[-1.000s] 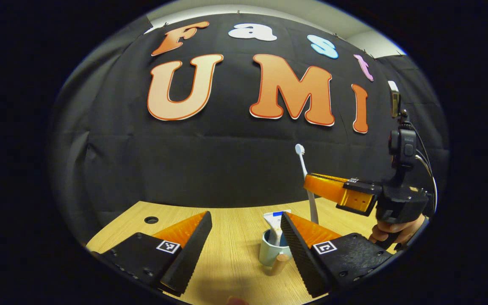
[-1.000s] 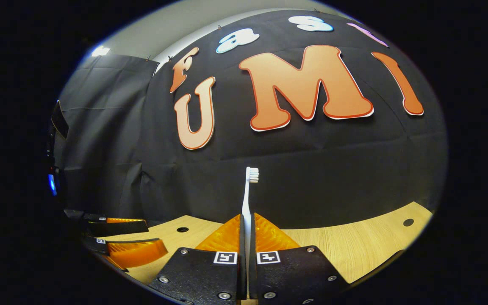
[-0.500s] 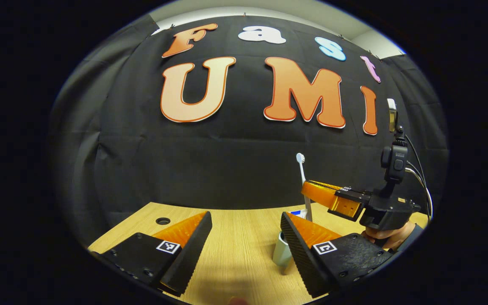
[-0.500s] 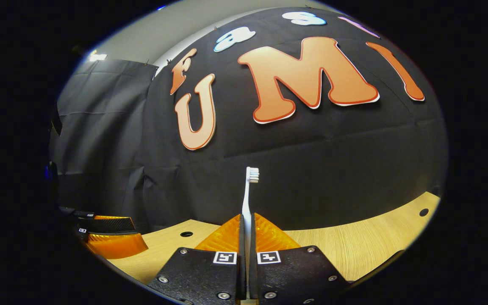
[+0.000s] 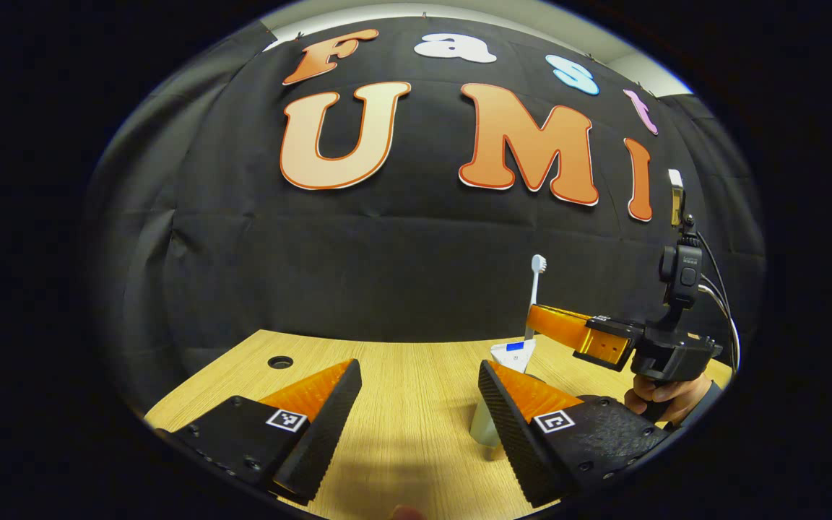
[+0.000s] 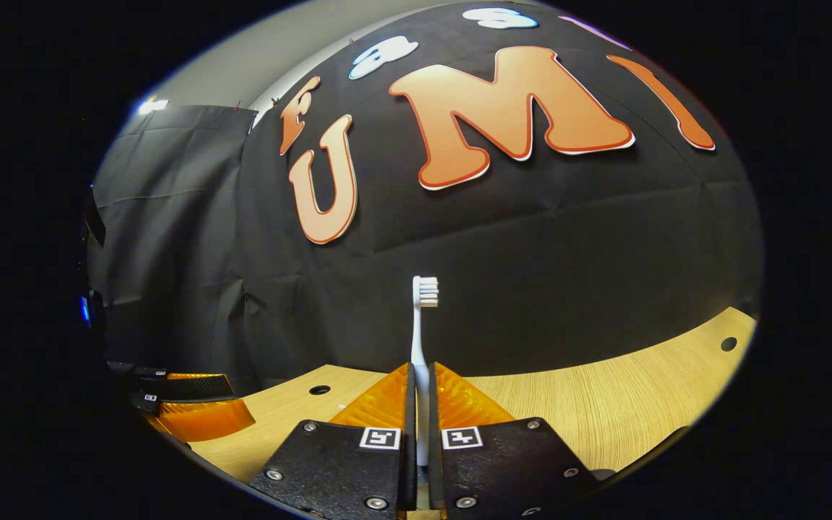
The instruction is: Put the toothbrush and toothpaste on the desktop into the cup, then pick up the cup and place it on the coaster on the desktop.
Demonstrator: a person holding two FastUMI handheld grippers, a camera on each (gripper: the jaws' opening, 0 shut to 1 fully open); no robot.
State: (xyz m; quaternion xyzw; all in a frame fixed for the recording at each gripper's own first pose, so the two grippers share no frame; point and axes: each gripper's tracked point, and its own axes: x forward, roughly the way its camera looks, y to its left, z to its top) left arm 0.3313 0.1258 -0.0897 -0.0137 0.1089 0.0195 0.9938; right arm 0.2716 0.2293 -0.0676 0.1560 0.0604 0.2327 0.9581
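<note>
Standing toothbrush (image 6: 419, 339) clamped between right tongs (image 6: 419, 383)

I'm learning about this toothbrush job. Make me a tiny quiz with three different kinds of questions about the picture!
1. True or false: the right tool grips the white plastic toothbrush with its bristles pointing up.
2. Where is the white toothpaste tube with the blue mark? A) flat on the light wooden desktop B) standing in the pale cup C) in the left tool
3. Fill in: the left tool's fingers are ____ and hold nothing.

Key: 1 true; 2 B; 3 open.
</note>
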